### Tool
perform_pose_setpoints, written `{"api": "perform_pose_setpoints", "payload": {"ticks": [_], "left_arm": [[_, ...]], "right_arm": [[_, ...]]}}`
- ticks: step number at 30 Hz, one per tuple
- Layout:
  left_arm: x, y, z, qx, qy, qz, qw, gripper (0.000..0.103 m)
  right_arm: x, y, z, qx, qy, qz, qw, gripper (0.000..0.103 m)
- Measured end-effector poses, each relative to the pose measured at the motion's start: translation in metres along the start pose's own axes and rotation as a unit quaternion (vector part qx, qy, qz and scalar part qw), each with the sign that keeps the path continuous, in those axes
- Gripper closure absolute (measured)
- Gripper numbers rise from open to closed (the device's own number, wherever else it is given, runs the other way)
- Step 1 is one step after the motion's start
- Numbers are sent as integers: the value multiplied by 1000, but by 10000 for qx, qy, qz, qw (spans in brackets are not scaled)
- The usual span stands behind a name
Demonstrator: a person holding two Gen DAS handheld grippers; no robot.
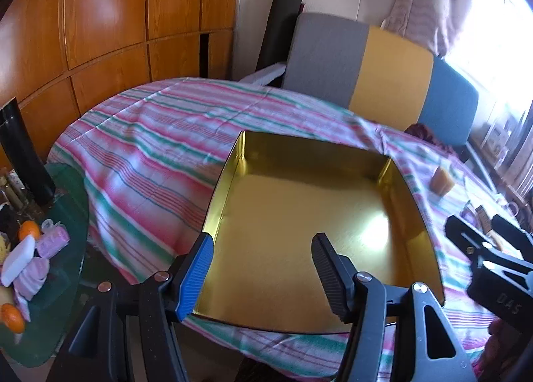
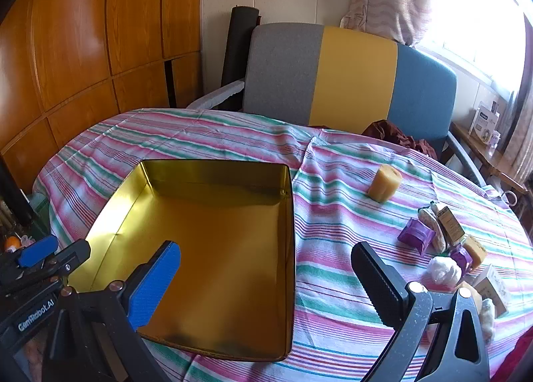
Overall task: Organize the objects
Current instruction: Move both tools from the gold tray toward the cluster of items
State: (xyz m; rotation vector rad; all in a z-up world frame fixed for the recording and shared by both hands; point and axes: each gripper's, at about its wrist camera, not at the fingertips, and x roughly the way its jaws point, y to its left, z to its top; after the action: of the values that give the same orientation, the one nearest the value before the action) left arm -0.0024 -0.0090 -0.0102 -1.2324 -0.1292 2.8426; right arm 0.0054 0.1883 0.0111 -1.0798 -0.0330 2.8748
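An empty gold tin box lies open on the striped tablecloth. My left gripper hovers open over the tin's near left corner, nothing between its blue and black fingers; in the right wrist view the left gripper shows at the left edge. My right gripper stands wide open above the tin's right wall, holding nothing, and the right gripper also appears right of the tin. A yellow candle stands right of the tin. Purple wrapped pieces, a white ball and small packs lie farther right.
A green glass side table at the left holds oranges, pink wrapped rolls and a tall black cylinder. A grey, yellow and blue chair stands behind the table, with wooden cabinets to the left.
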Motion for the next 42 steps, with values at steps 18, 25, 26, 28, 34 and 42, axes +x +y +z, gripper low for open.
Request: {"api": "perform_pose_setpoints", "payload": {"ticks": [18,25,26,28,34,42], "left_arm": [[-15,-56,11,1048,-495,90,9932,41],[-13,-82,11,1388,-502,-116,9890,41],[-12,-85,10,1422,-492,-161,9885,41],[-10,-92,9,1488,-457,-248,9875,41],[-5,-110,8,1661,-372,-412,9845,41],[-3,-132,6,1867,-321,-636,9798,41]], "right_arm": [[-7,-46,-3,75,-287,107,9995,0],[-8,-80,0,288,-258,-1,9993,0],[-8,-87,0,330,-238,-47,9992,0],[-9,-99,-1,411,-215,-119,9989,0],[-13,-141,3,649,-194,-435,9968,0],[-22,-188,3,962,-203,-860,9914,0]]}}
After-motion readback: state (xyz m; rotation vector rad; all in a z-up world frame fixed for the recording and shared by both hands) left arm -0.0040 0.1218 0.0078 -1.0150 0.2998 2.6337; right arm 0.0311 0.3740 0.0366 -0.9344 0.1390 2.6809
